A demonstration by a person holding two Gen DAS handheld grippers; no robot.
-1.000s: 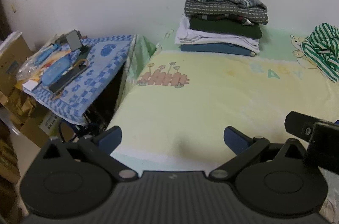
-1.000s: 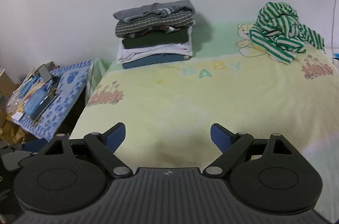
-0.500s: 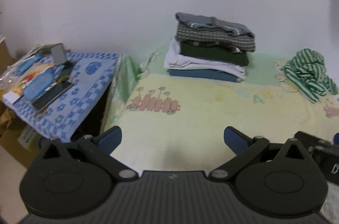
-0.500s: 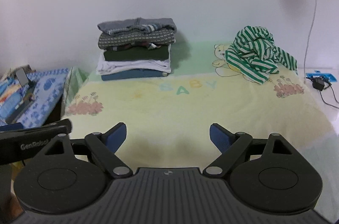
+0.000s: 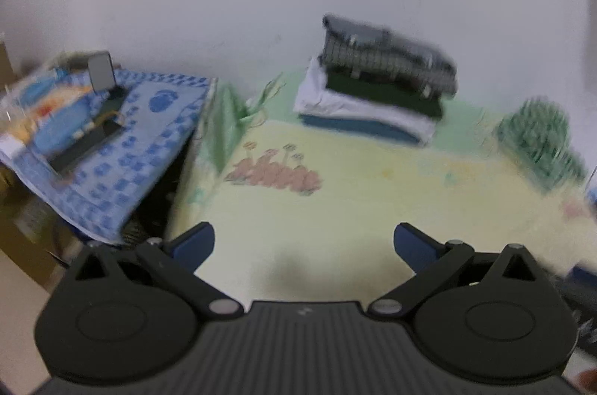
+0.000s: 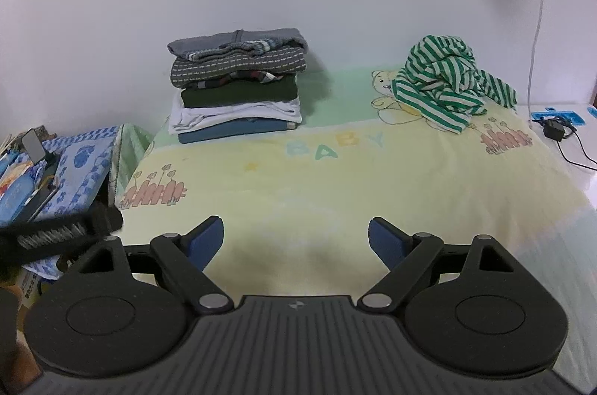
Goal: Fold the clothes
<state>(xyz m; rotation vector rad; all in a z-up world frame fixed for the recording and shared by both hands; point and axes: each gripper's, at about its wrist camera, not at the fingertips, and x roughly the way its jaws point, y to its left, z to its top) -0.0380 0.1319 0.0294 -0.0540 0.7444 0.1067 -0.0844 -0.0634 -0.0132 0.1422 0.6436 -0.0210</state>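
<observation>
Both grippers, left and right, hover fingers spread, empty; stack folded, striped shirt crumpled, probably next to grab.

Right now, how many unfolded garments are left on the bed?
1. The green-and-white striped garment lies crumpled at the bed's far right, near the wall, partly over the printed bear. The rest sit folded in the stack at far left. Anything under it would be hidden.
</observation>
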